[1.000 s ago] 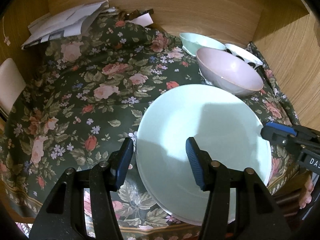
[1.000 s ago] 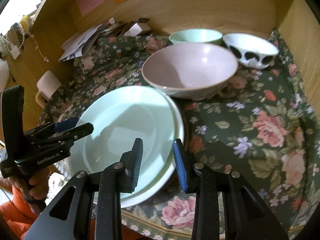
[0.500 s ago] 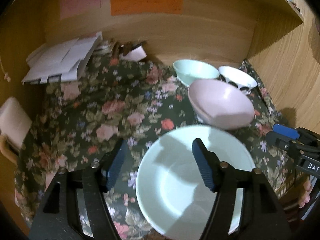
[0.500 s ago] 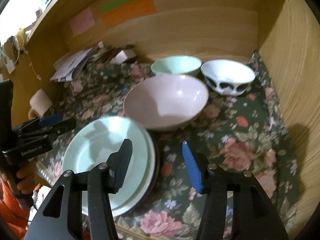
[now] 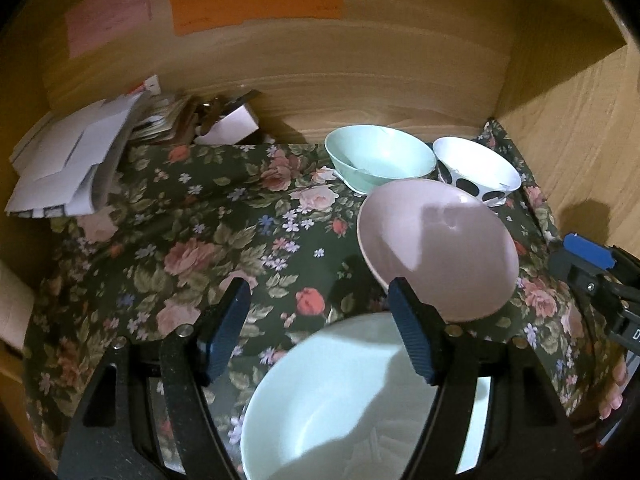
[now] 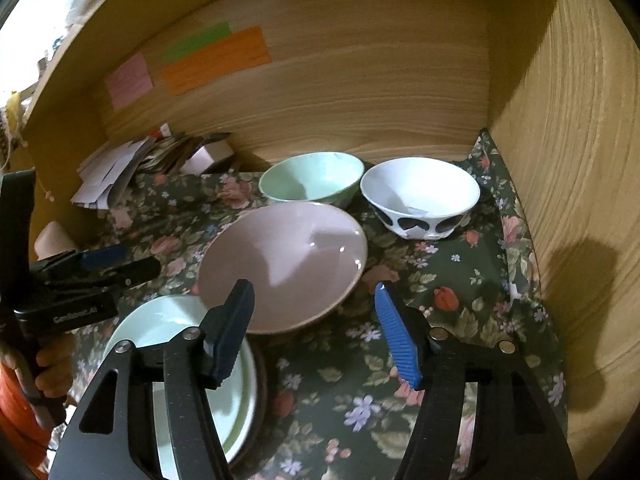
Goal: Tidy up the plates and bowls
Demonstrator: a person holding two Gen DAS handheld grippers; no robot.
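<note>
Right wrist view: the pale mint ceramic plates (image 6: 240, 384) are stacked at the near edge of the floral-clothed bench (image 6: 460, 280), presumably grouped by kind, with the wide pink ceramic bowl (image 6: 288, 264) just behind. The right claw (image 6: 316, 328), whose jaws have just been opening, is held moderately wide and empty. The left claw (image 5: 320, 328) is likewise spread, gripping nothing.

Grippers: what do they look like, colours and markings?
Both are black plastic clamp-style frames with ribbed blue finger pads and silver rivets. The left gripper carries white lettering on its black body above a handle; an orange sleeve shows below it.
</note>
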